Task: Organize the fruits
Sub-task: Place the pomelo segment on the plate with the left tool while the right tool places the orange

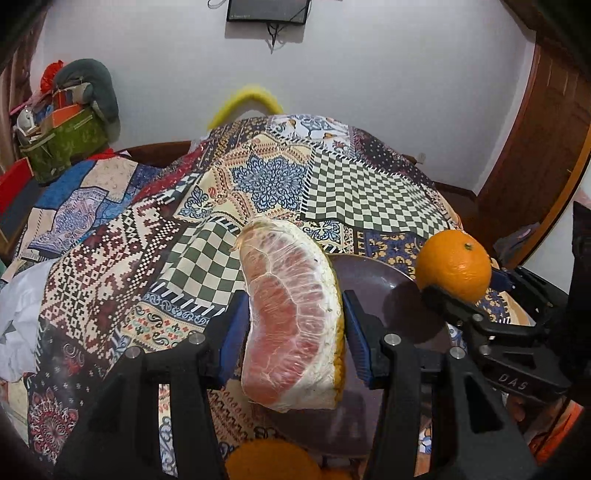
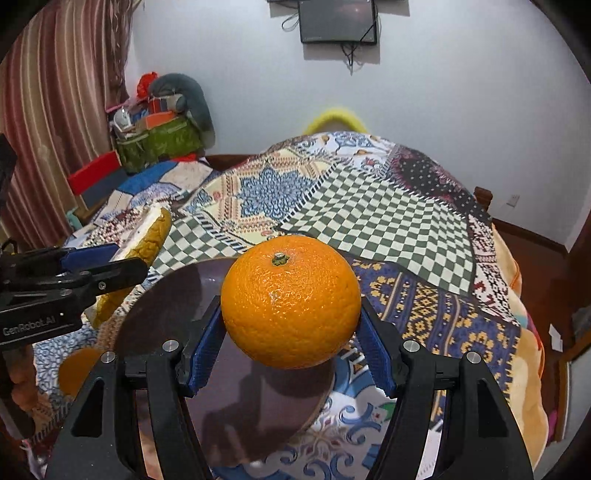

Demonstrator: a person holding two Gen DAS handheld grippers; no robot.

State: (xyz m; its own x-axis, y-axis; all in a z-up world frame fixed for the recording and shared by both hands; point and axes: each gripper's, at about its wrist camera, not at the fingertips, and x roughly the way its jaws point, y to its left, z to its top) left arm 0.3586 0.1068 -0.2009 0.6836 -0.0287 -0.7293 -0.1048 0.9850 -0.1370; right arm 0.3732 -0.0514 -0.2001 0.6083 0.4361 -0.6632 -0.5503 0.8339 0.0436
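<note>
My left gripper [image 1: 293, 328] is shut on a large pink pomelo wedge [image 1: 291, 317], held upright above the bed beside a dark brown plate [image 1: 373, 280]. Its yellow rind [image 2: 147, 236] shows at the left of the right wrist view. My right gripper [image 2: 291, 332] is shut on a whole orange [image 2: 291, 301], stem up, held above the plate [image 2: 162, 306]. That orange [image 1: 454, 269] also shows at the right of the left wrist view. A second orange [image 1: 271, 459] lies low by the plate's near-left edge and also shows in the right wrist view [image 2: 79, 371].
The plate rests on a patchwork quilt [image 1: 184, 251] covering a bed. A green bag of clutter [image 2: 155, 140] stands at the back left by a striped curtain [image 2: 55, 110]. A wooden door [image 1: 546, 129] is on the right, a wall screen [image 2: 338, 20] behind.
</note>
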